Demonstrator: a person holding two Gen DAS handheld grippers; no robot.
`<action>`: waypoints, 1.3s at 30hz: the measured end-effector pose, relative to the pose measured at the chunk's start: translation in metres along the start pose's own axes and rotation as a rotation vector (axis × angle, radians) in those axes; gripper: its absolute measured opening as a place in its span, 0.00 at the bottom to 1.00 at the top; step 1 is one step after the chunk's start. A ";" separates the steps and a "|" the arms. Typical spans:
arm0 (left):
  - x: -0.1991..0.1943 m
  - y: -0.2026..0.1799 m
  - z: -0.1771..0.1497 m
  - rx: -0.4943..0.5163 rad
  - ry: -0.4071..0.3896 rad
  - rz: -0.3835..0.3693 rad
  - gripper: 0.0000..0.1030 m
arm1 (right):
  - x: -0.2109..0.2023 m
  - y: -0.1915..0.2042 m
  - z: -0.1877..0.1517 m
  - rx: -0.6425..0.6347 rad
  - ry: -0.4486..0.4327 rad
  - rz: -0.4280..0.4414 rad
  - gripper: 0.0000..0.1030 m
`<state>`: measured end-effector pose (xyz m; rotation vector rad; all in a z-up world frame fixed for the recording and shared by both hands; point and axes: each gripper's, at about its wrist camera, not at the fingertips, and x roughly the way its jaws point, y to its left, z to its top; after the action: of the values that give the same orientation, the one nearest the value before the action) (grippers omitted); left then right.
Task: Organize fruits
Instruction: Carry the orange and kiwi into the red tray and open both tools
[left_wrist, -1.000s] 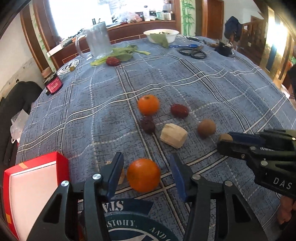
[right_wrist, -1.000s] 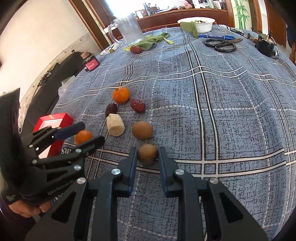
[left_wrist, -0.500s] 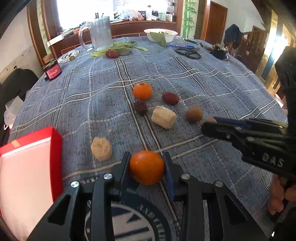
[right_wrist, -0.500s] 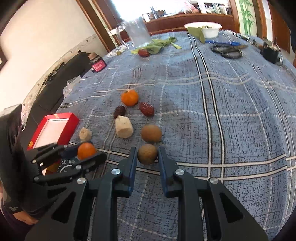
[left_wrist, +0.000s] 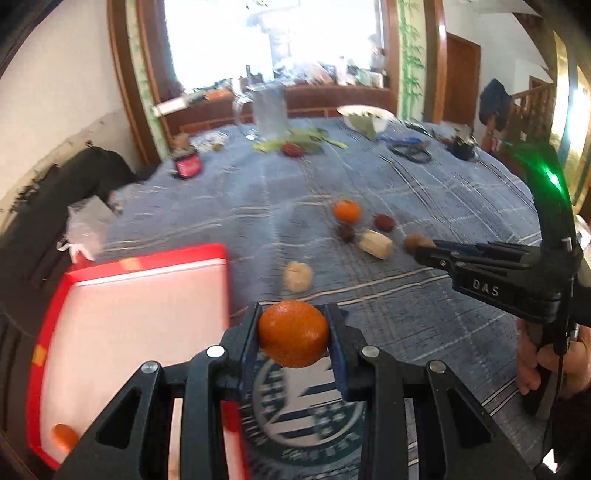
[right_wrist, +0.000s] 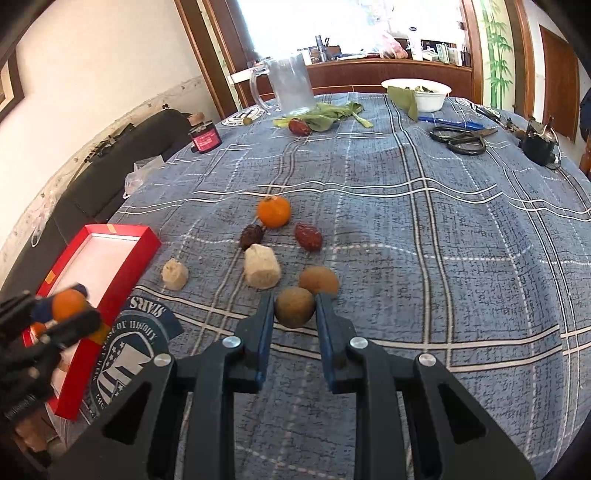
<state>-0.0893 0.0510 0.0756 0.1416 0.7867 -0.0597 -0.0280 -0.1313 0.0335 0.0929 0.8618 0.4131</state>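
Note:
My left gripper (left_wrist: 293, 334) is shut on an orange (left_wrist: 293, 334) and holds it above the table, just right of the red box (left_wrist: 129, 317); it also shows in the right wrist view (right_wrist: 68, 304) over the box's near end. A small orange thing (left_wrist: 64, 435) lies in the box's near corner. My right gripper (right_wrist: 294, 308) is shut on a brown kiwi (right_wrist: 294, 306). On the cloth lie a second kiwi (right_wrist: 319, 280), another orange (right_wrist: 273, 211), two dark red dates (right_wrist: 308, 236), (right_wrist: 252, 236) and two pale chunks (right_wrist: 260, 266), (right_wrist: 174, 274).
The red box (right_wrist: 110, 258) sits at the table's left edge, beside a round printed emblem (right_wrist: 122, 354). At the far side stand a clear jug (right_wrist: 291, 86), leaves with a red date (right_wrist: 299, 126), a white bowl (right_wrist: 424, 94), scissors (right_wrist: 461, 138) and a small red jar (right_wrist: 205, 138).
My left gripper closed on the orange, lifted it and swung left toward the red box. My right gripper closed on the kiwi and raised it off the cloth.

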 end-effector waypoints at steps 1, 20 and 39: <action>-0.004 0.005 -0.001 0.000 -0.012 0.021 0.33 | -0.002 0.007 -0.001 -0.010 -0.008 0.002 0.24; -0.039 0.115 -0.045 -0.140 -0.072 0.307 0.33 | 0.003 0.191 -0.022 -0.335 -0.004 0.209 0.24; -0.024 0.158 -0.071 -0.205 0.002 0.403 0.33 | 0.039 0.234 -0.043 -0.413 0.109 0.238 0.24</action>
<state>-0.1392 0.2183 0.0592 0.1033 0.7495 0.4011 -0.1113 0.0947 0.0347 -0.2126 0.8594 0.8172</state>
